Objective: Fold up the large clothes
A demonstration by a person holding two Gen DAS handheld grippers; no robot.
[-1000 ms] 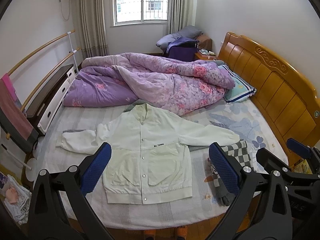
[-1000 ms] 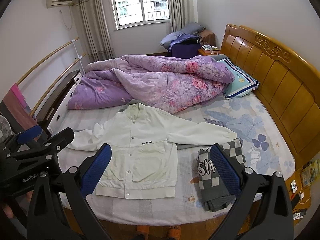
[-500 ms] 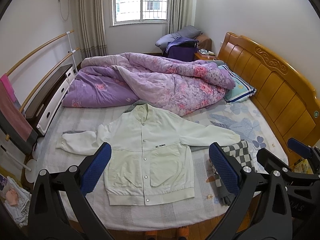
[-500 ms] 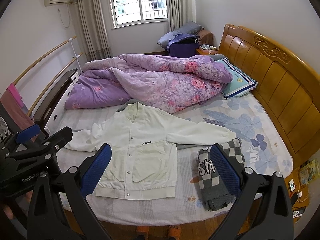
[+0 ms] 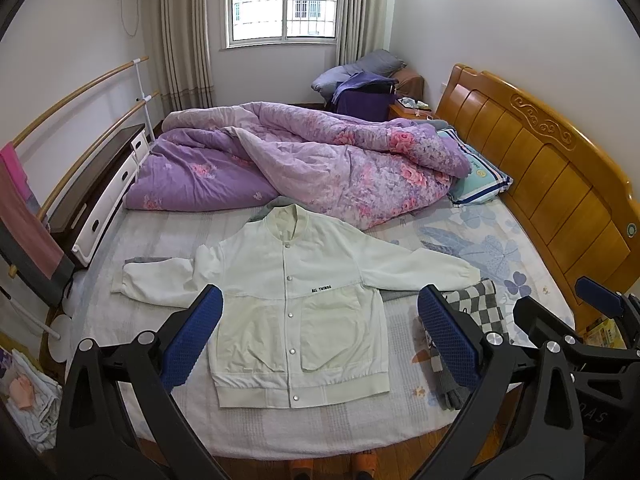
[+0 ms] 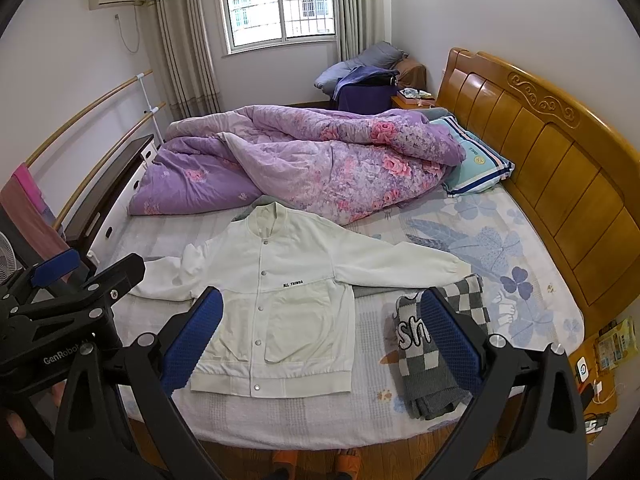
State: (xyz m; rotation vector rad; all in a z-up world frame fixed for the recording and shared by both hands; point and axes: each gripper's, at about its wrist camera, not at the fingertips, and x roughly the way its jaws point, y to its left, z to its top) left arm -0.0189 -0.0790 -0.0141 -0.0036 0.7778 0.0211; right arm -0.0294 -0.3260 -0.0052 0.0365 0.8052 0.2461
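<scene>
- The white snap-button jacket (image 5: 296, 304) lies flat on the bed (image 5: 500, 240), front up and sleeves spread, so the folding can begin.
- The left gripper (image 5: 320, 332) and right gripper (image 6: 322, 334) hang above it, both released and holding nothing.
- A folded checkered sweater (image 6: 436, 344) lies just beside the jacket's sleeve.

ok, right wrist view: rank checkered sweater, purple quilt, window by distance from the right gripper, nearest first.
1. checkered sweater: folded on the bed's near edge, by the right gripper, right side.
2. purple quilt: bunched mid-bed.
3. window: far wall.
</scene>
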